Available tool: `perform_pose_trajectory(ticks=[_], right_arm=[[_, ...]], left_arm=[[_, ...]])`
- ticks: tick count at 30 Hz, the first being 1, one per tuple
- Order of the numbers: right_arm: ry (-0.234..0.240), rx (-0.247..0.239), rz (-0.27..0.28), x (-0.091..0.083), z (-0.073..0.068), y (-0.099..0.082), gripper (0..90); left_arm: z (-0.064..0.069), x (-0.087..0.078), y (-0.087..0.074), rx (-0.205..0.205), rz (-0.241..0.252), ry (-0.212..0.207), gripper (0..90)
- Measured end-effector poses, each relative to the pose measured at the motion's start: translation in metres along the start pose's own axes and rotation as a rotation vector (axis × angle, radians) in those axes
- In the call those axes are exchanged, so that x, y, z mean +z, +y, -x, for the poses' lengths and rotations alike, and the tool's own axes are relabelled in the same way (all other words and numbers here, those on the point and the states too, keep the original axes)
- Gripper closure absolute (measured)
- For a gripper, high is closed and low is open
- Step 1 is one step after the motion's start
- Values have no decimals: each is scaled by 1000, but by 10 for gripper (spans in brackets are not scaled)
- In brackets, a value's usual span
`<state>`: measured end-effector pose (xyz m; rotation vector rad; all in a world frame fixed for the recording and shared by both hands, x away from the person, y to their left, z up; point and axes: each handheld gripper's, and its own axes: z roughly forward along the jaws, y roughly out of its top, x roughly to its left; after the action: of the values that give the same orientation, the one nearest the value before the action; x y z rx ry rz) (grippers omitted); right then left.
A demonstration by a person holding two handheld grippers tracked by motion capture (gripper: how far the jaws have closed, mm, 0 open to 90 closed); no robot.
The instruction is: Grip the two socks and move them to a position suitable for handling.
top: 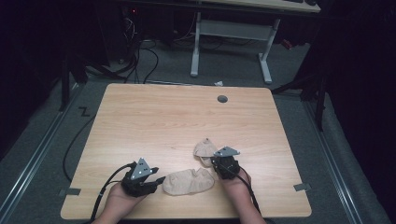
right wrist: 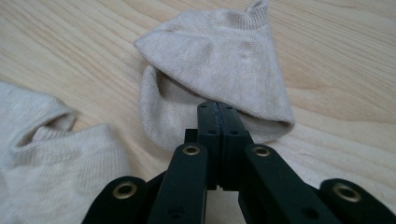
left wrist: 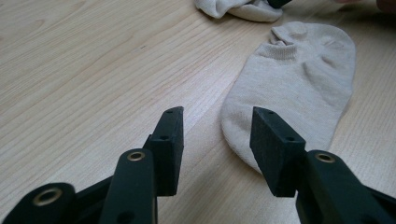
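Black jaws of the left gripper (left wrist: 217,135) stand apart with nothing between them, just short of the toe of a flat beige knitted ankle sock (left wrist: 299,84). Beside it, the right gripper (right wrist: 218,112) is clamped on the edge of a second, folded beige sock (right wrist: 219,60). Two socks, two grippers, lying on a pale wooden table (top: 154,121); nothing stands between them.

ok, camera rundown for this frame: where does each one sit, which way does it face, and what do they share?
High view: above the person's side, facing forward and down on the table; both forearms, left hand-held gripper and right hand-held gripper.
Left gripper view: rides the left hand-held gripper, looks along its open jaws at the flat sock.
Right gripper view: rides the right hand-held gripper, shut on the folded sock.
Shared: both socks appear in all three.
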<state>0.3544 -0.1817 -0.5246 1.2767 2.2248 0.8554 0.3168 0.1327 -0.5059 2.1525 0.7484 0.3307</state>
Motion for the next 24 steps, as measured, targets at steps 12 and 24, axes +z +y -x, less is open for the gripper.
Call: perform_pose_trajectory(ticks=[12, 24], right_arm=[[-12, -13, 11, -1, 1, -1, 854], [48, -40, 110, -8, -8, 21, 765]], left_arm=[[1, 0, 0, 6, 11, 1, 540], [-4, -15, -9, -28, 48, -4, 524]])
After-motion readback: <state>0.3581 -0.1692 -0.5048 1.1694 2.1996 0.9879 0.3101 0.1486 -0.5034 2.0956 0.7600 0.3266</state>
